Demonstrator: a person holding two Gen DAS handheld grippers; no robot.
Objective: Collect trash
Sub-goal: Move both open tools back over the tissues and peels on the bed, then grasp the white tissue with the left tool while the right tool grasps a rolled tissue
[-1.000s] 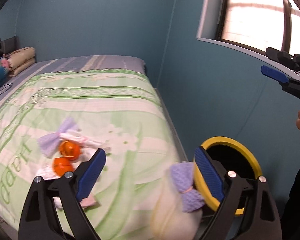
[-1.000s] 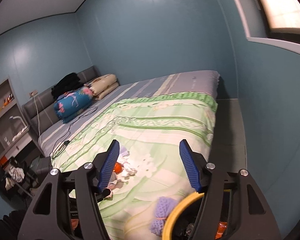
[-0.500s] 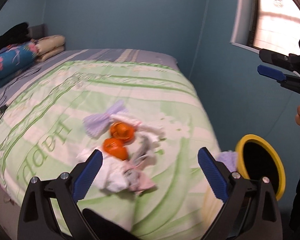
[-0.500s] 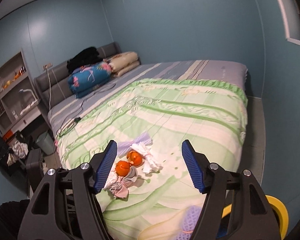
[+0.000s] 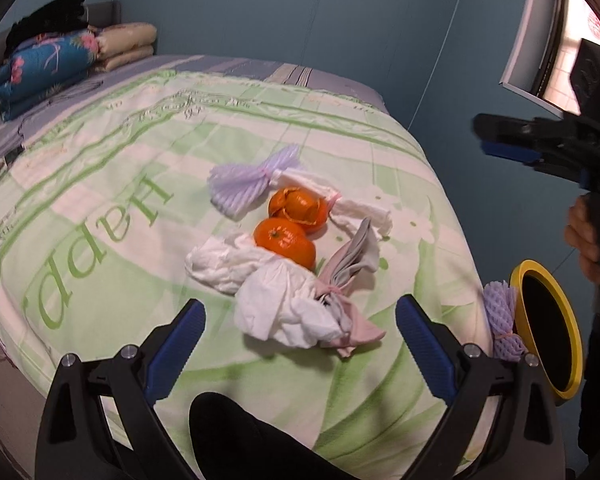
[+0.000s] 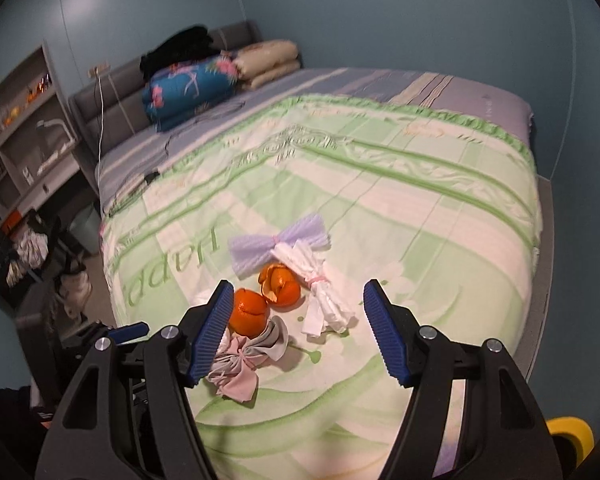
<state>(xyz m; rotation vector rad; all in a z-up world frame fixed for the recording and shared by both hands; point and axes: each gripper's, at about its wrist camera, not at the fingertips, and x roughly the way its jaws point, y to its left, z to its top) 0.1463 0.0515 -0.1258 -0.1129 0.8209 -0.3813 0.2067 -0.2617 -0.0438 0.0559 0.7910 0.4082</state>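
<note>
A small heap of trash lies on the green quilt (image 5: pixel 100 208): a whole orange (image 5: pixel 284 242), an orange peel (image 5: pixel 298 208), a purple foam net (image 5: pixel 248 188), crumpled white tissues (image 5: pixel 284 304), a tied white tissue (image 5: pixel 352 208) and a grey-pink cloth bundle (image 5: pixel 348 280). My left gripper (image 5: pixel 300 312) hangs open just short of the heap, nothing between its pads. My right gripper (image 6: pixel 299 292) is open too, above the orange (image 6: pixel 248 312), peel (image 6: pixel 280 280) and tied tissue (image 6: pixel 320 288). A yellow-rimmed bin (image 5: pixel 548 328) stands beside the bed, a second purple net (image 5: pixel 502 320) at its rim.
Folded blankets and pillows (image 6: pixel 204 84) lie at the head of the bed, with a cable (image 6: pixel 148 178) on the sheet. Shelves (image 6: pixel 20 120) and floor clutter (image 6: pixel 28 248) are left of the bed. The blue wall (image 5: pixel 440 60) runs along its far side. A hand (image 5: pixel 584 232) holds the right gripper.
Both views have swung from the bin and wall onto the trash heap and dropped closer to it. The purple net near my left jaws now rests at the bin's rim.
</note>
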